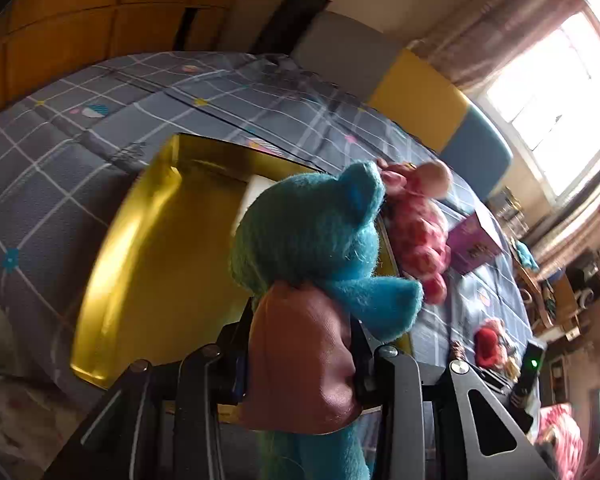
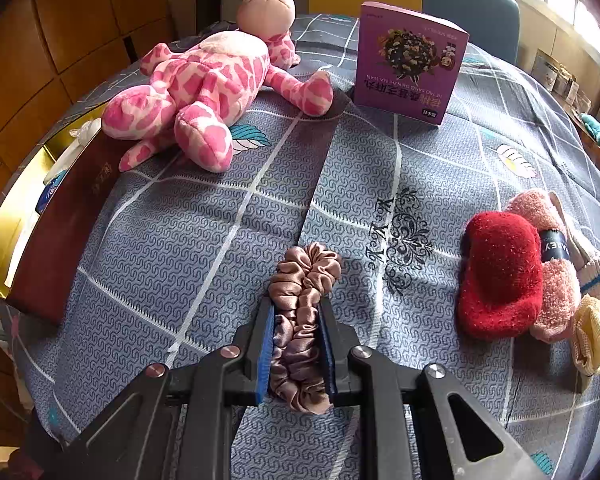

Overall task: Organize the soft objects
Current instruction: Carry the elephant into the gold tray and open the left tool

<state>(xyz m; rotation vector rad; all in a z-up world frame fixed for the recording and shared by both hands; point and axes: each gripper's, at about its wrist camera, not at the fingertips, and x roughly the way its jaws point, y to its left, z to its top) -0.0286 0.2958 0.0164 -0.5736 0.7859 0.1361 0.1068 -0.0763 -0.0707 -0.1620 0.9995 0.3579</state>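
- Nearest us, our right gripper point(image 2: 296, 344) is clamped on a dusty-pink satin scrunchie point(image 2: 300, 300), which lies on the bedspread point(image 2: 180, 240) with its far loop bunched beyond the fingertips. We judge the grip sound, but we should lift straight up so the slack loop does not drag on the cloth.
- Our left gripper point(image 1: 300, 360) is closed around the body of a blue plush toy point(image 1: 320, 232), its head standing up over the gold box point(image 1: 140, 240).
- The box opens at about ten o'clock from the toy. We should carry the toy well over the rim before letting go, low enough that it does not bounce out.
- At two o'clock from the scrunchie sit red and pink socks point(image 2: 500, 272), well apart.
- Farther, at eleven o'clock, the pink spotted giraffe point(image 2: 204, 92) lies just beside the box; a purple carton point(image 2: 410, 64) stands at one o'clock. We should swing clear of both.
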